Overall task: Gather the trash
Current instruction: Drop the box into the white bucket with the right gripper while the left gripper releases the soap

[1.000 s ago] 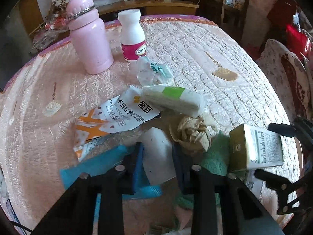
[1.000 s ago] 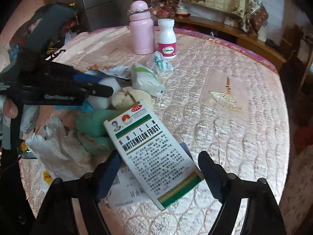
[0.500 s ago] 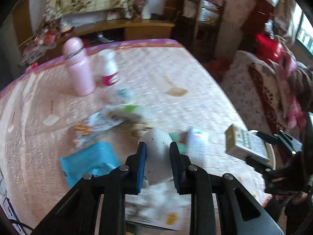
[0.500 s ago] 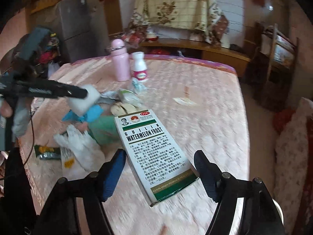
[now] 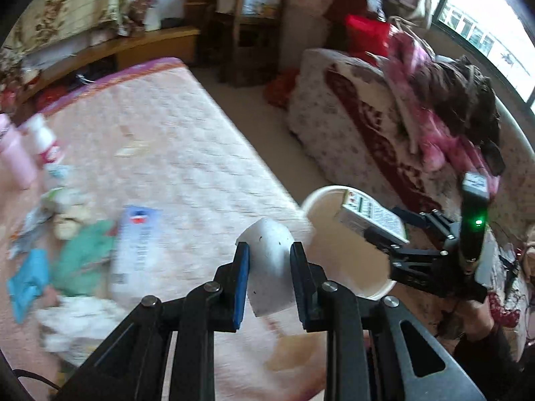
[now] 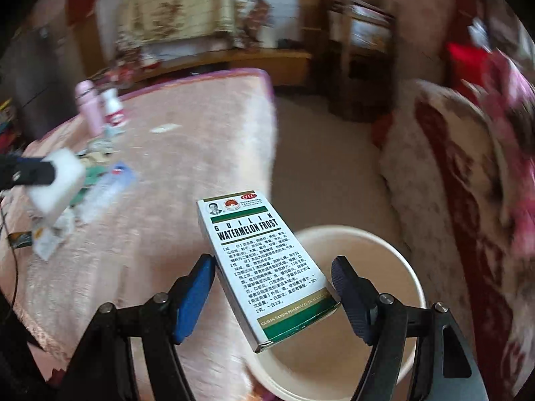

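My left gripper [image 5: 269, 269] is shut on a white foam block [image 5: 269, 264] and holds it above the pink table's edge, just left of the cream bucket [image 5: 378, 292]. My right gripper [image 6: 272, 282] is shut on a white and green medicine box [image 6: 264, 267], tilted, over the bucket's rim [image 6: 414, 274]. The box [image 5: 371, 215] and right gripper [image 5: 398, 239] also show over the bucket in the left wrist view. The foam block [image 6: 57, 183] shows at the left of the right wrist view.
Loose trash [image 5: 83, 244] lies on the pink table [image 5: 174, 153]: wrappers, green cloth, a clear packet [image 5: 133, 247]. A pink flask [image 6: 88, 107] and a white bottle [image 6: 113, 108] stand at the far end. A patterned sofa [image 5: 384, 127] stands beyond the bucket.
Both grippers have swung right, away from the trash pile, carrying the foam block and the box. The box now hangs over the bucket, which has come into view.
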`<state>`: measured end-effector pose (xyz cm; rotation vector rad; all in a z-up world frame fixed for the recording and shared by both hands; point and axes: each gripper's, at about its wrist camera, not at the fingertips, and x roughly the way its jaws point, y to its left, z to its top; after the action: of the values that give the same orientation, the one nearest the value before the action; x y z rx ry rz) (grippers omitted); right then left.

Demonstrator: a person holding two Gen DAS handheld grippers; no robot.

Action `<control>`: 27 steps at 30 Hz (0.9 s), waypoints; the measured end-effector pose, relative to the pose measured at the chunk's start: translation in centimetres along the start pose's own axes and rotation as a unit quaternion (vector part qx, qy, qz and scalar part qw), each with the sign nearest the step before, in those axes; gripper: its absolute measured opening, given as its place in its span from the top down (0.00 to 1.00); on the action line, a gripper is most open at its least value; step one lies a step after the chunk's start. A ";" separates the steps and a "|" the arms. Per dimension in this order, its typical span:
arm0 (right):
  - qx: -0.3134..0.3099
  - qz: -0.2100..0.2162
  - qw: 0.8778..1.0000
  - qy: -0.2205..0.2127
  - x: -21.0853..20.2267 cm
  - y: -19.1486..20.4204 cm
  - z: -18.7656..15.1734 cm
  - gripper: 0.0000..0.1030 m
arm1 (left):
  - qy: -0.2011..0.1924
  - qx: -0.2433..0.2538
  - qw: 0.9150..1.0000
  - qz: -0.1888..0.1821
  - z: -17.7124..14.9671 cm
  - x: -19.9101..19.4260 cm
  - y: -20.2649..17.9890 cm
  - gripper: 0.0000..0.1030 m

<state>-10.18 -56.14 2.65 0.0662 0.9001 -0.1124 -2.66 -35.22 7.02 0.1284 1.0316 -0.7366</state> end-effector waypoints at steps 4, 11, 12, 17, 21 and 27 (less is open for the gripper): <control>0.034 -0.021 0.999 0.014 0.6 -3.2 -1.7 0.27 | 0.006 0.007 1.000 -0.020 0.6 3.2 -3.2 0.73; 0.081 -0.046 0.995 0.026 1.9 -6.8 -4.0 0.27 | -0.001 -0.019 0.998 -0.063 0.9 7.4 -5.8 0.46; 0.085 -0.053 0.995 0.025 2.0 -7.1 -4.2 0.26 | -0.007 -0.023 0.997 -0.069 0.9 7.6 -5.9 0.41; 0.113 -0.050 0.992 0.034 2.9 -8.3 -5.1 0.26 | -0.013 -0.024 0.998 -0.056 0.4 8.1 -5.8 0.35; 0.109 -0.036 0.992 0.047 3.3 -7.8 -5.4 0.26 | -0.020 -0.016 1.000 -0.017 -0.2 6.9 -4.7 0.35; 0.080 -0.038 0.996 0.029 2.6 -4.9 -4.4 0.26 | -0.035 -0.011 0.999 0.030 -1.4 4.7 -2.5 0.35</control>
<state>-12.60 -60.72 -2.17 0.1844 0.9507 -0.2549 -3.78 -38.80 3.06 0.1138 0.9640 -0.6705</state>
